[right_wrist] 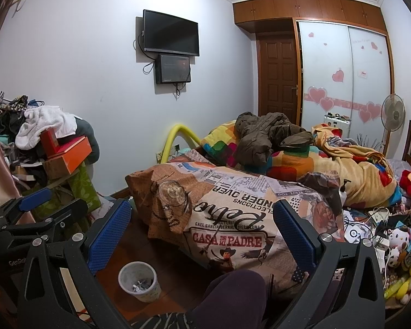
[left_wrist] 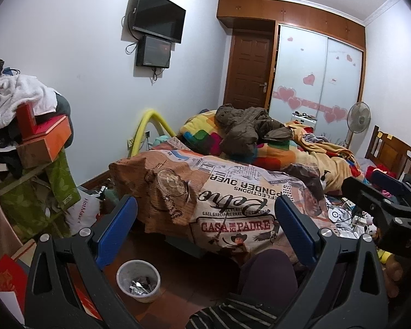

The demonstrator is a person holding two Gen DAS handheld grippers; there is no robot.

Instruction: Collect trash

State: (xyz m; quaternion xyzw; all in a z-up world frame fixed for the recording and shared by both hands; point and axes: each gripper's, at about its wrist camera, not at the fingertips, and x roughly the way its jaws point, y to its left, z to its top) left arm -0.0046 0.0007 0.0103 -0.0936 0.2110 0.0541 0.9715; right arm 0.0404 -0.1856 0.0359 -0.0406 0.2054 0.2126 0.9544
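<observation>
A small white mesh waste bin (left_wrist: 138, 280) (right_wrist: 139, 281) stands on the wooden floor by the bed's foot, with crumpled scraps inside. My left gripper (left_wrist: 205, 213) is open, blue pads wide apart, held above the bin and the bed's printed cover (left_wrist: 233, 213), empty. My right gripper (right_wrist: 202, 216) is likewise open and empty, aimed at the same bed corner. In the left wrist view the right gripper (left_wrist: 383, 208) shows at the right edge; in the right wrist view the left gripper (right_wrist: 38, 211) shows at the left. A person's knee (left_wrist: 268, 271) (right_wrist: 233, 290) sits below.
The bed (right_wrist: 260, 192) carries a brown jacket (right_wrist: 265, 134), colourful blankets, cables and plush toys (right_wrist: 397, 244). A heap of boxes and clothes (left_wrist: 27, 137) fills the left. A TV (right_wrist: 170, 34), a door (right_wrist: 278, 78), a wardrobe and a fan (right_wrist: 393, 116) line the far walls.
</observation>
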